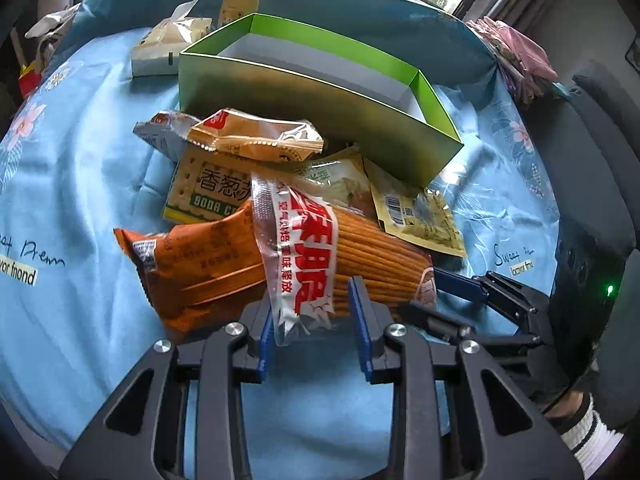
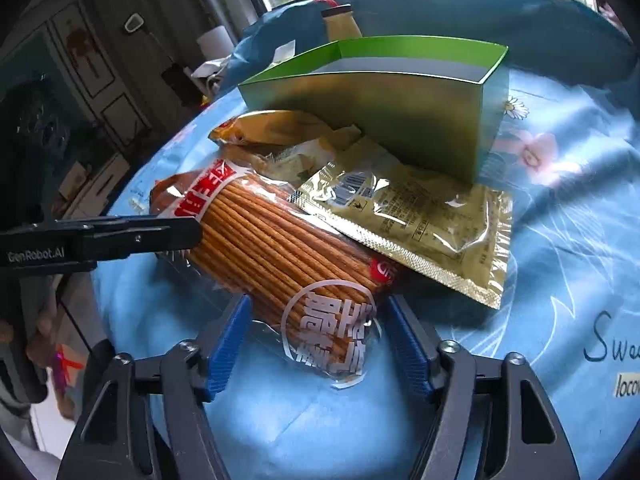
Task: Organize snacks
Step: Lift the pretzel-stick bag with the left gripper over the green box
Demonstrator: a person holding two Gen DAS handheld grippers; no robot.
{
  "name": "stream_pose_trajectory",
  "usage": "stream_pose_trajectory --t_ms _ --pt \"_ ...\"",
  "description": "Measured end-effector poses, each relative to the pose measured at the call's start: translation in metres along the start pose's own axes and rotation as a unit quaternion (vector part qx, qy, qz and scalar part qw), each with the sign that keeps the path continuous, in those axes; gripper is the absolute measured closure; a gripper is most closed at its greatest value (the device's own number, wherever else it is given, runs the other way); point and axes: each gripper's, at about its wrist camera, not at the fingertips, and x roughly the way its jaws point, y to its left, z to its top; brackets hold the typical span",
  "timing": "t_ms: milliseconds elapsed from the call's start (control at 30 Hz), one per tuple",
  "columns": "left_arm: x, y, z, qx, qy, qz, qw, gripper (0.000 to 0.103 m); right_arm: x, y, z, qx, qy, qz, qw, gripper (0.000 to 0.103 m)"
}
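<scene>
A long orange packet of biscuit sticks [image 1: 280, 256] lies on top of a heap of snacks on the blue cloth. My left gripper [image 1: 316, 320] is open with its jaws either side of the packet's clear, red-lettered edge. My right gripper [image 2: 320, 340] is open around the packet's other end [image 2: 288, 256]. Under the packet lie a soda cracker pack [image 1: 200, 188], an orange wafer packet [image 1: 256, 136] and a yellow-green pouch [image 2: 420, 216]. An open green box [image 1: 320, 92] stands behind the heap; it also shows in the right wrist view [image 2: 380, 112].
A pale bottle [image 1: 240, 0] and a tissue pack [image 1: 172, 44] stand behind the box. A pink bag [image 1: 516, 56] lies at the table's far right edge. The floral blue tablecloth [image 1: 80, 160] covers the round table. Dark cabinets [image 2: 80, 80] stand left.
</scene>
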Motion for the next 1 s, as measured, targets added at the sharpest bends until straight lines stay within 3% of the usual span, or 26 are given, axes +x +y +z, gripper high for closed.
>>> stream_pose_trajectory --t_ms 67,300,367,700,733,767,833,933,1000 --pt "0.003 0.0 0.0 0.005 0.002 0.003 1.0 0.073 -0.001 -0.001 0.001 -0.01 0.004 0.006 1.0 0.059" --pt "-0.003 0.005 0.0 0.008 -0.007 0.009 0.9999 0.073 0.0 0.011 0.003 -0.024 -0.006 0.001 1.0 0.069" --pt "-0.009 0.006 0.0 0.008 -0.013 0.002 0.9999 0.073 -0.003 0.011 0.002 -0.015 -0.014 0.01 1.0 0.081" --pt "-0.009 0.011 -0.003 -0.003 -0.011 0.007 0.9999 0.073 0.001 0.004 0.004 0.028 -0.007 0.018 0.999 0.08" --pt "-0.008 0.011 -0.004 -0.003 -0.009 0.009 0.9999 0.073 0.002 0.003 0.005 0.031 -0.004 0.016 0.999 0.077" --pt "-0.007 0.012 -0.004 -0.004 -0.006 0.008 0.9999 0.073 0.002 0.001 0.006 0.034 -0.001 0.009 0.999 0.063" --pt "-0.005 0.013 -0.005 -0.007 -0.002 0.006 1.0 0.073 0.002 -0.006 0.008 0.055 -0.002 -0.012 0.998 0.05" --pt "-0.001 0.014 -0.007 -0.009 0.003 0.005 0.9999 0.071 0.005 -0.015 0.009 0.07 0.008 0.02 0.997 0.044" --pt "0.0 0.014 -0.006 -0.01 0.004 0.003 0.9999 0.071 0.008 -0.016 0.012 0.07 0.015 0.041 0.997 0.034"
